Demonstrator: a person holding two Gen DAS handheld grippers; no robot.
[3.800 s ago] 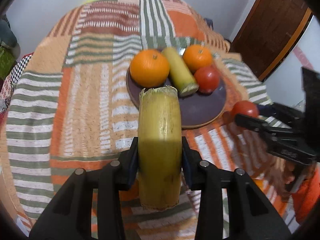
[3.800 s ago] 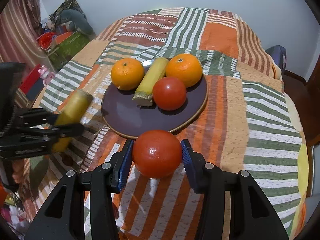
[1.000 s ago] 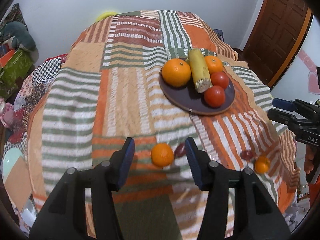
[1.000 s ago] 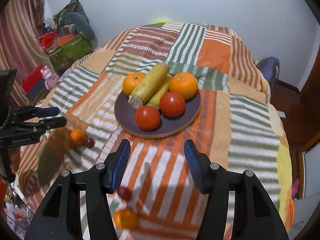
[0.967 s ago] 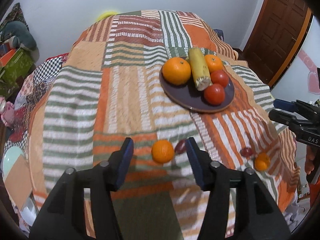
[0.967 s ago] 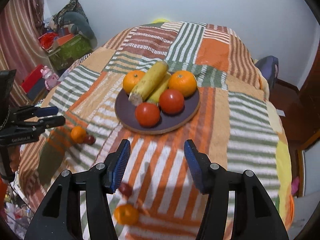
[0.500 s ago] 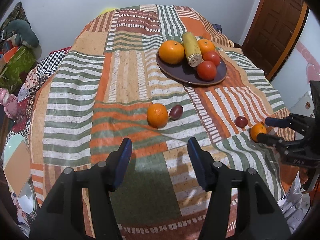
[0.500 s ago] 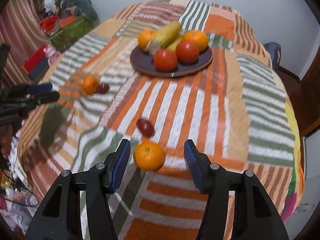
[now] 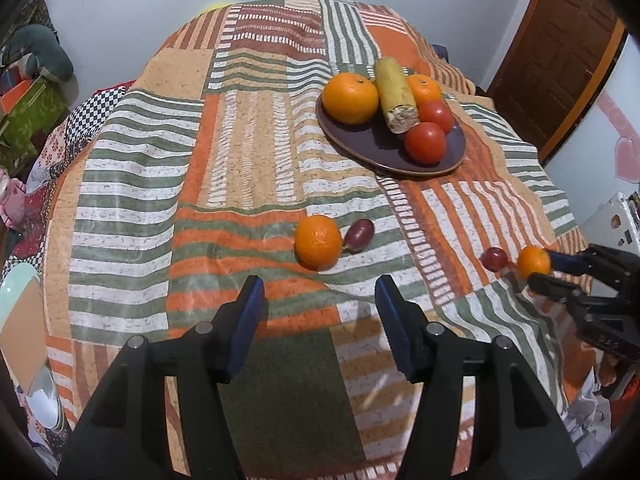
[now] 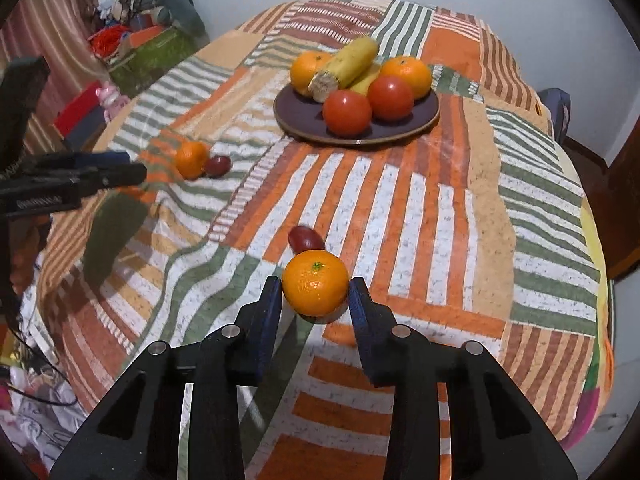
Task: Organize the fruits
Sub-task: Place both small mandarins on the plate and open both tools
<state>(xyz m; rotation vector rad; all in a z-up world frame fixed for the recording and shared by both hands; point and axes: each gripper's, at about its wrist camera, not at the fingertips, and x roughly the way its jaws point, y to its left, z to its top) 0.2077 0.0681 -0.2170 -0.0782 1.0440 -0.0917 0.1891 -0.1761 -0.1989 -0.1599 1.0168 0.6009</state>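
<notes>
A dark plate (image 9: 360,148) (image 10: 304,122) holds two oranges, two tomatoes and two yellow banana pieces. A small orange (image 9: 318,242) (image 10: 191,159) lies on the cloth with a dark red fruit (image 9: 359,235) touching it. My left gripper (image 9: 320,304) is open and empty, just short of that orange. A second small orange (image 10: 315,288) (image 9: 533,262) sits between the pads of my right gripper (image 10: 316,304), whose jaws stand close at both sides of it. Another dark red fruit (image 10: 306,239) (image 9: 494,258) lies just behind it.
The table is covered by a wrinkled striped patchwork cloth (image 9: 248,128). A brown door (image 9: 560,64) stands at the right. Boxes and toys (image 10: 140,48) lie on the floor to the left. A chair (image 10: 556,108) stands behind the table's right side.
Both grippers moved closer to the loose fruit. The right gripper's jaws have come around the small orange. The left gripper stays open, nearer its orange.
</notes>
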